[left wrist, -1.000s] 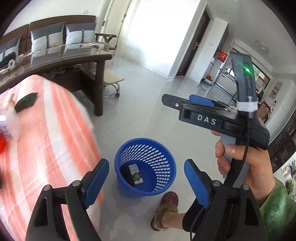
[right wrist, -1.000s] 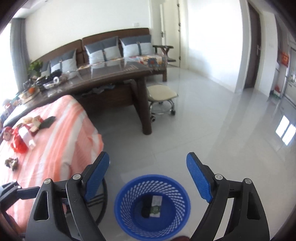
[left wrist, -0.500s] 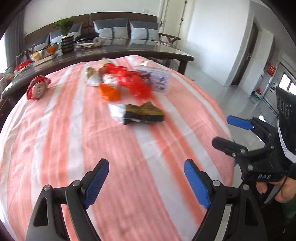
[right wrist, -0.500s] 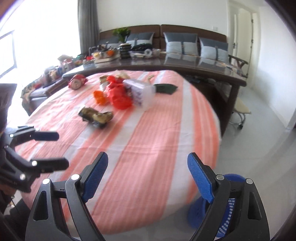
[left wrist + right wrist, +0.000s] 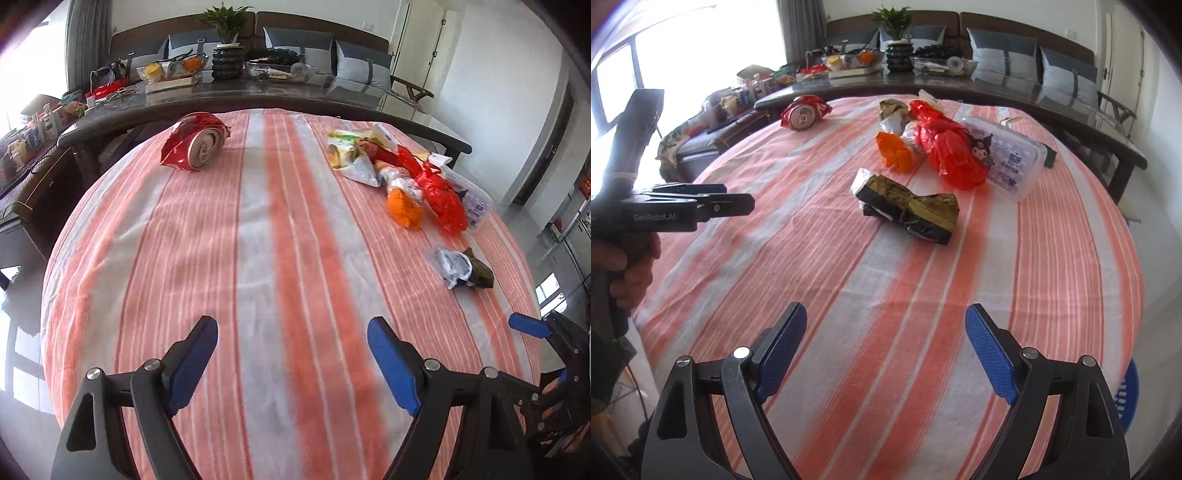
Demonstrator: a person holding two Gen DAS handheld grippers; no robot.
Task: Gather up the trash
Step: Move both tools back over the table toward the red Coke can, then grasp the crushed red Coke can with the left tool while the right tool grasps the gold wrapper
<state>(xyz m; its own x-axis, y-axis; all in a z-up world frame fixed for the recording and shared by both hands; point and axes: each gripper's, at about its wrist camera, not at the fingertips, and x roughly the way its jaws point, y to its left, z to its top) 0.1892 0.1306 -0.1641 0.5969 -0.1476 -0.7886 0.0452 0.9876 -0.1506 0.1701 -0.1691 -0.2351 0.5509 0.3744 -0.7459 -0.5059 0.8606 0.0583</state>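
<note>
Where a second ago both cameras were looking down into the blue bin [image 5: 1128,391], they are now facing the striped tablecloth [image 5: 258,258]. Both the left gripper [image 5: 291,363] and right gripper [image 5: 886,350] are hanging spread wide, holding nothing. Farther off, a dark wrapper [image 5: 905,206] is lying mid-table, with red and orange bags [image 5: 949,151] and a plastic box [image 5: 1012,158] beyond, and a crushed can [image 5: 195,146] at far left.
</note>
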